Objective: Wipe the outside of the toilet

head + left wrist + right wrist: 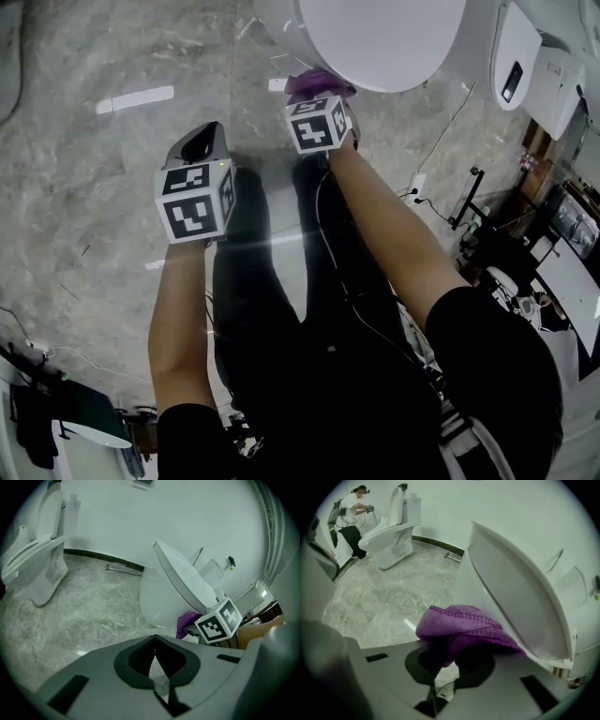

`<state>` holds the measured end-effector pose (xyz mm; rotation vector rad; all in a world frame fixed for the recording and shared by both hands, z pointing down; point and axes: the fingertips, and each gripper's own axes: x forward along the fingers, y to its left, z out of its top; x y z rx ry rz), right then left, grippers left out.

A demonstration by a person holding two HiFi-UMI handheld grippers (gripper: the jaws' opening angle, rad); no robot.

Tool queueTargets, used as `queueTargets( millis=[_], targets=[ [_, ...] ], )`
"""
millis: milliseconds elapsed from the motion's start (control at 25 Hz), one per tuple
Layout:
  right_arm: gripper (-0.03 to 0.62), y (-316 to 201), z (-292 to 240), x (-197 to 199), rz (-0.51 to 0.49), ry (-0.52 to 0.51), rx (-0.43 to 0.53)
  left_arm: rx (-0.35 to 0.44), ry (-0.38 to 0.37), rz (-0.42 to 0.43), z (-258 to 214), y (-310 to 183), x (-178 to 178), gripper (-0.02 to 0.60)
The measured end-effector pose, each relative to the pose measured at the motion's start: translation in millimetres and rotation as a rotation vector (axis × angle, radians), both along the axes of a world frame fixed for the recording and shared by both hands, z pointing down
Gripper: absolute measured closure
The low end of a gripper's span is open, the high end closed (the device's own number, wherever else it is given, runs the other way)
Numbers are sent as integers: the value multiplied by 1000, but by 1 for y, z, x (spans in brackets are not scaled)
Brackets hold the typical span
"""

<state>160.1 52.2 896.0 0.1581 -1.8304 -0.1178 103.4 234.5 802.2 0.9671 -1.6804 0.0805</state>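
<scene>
The white toilet [375, 37] stands in front of me with its lid [515, 597] closed. My right gripper [449, 660] is shut on a purple cloth [459, 625], and the cloth lies against the front of the bowl [464, 581] just under the lid's rim. In the head view the cloth [317, 84] shows beyond the right gripper [321, 105]. My left gripper [202, 142] hangs lower left over the marble floor, away from the toilet. Its fingertips meet with nothing between them [154, 644]. The left gripper view shows the toilet [157, 599], the cloth [186, 622] and the right gripper's marker cube [218, 623].
A second toilet [42, 550] stands by the wall to the left, and a person [354, 517] works near it. A metal bar [124, 568] lies along the skirting. More toilet fixtures [525, 56], a socket and cables [417, 187] are to the right. My legs are below the grippers.
</scene>
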Motion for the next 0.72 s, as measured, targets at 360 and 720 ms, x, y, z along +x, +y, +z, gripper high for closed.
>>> queueTargets(
  millis=[360,720],
  targets=[
    [553,19,-7,-46,117,-45,-20,-27,-9,20,-4,24,-38,572],
    [553,19,-12,-96,291,-105,-80,-38,29,-23,-9,4,-86,572]
  ],
)
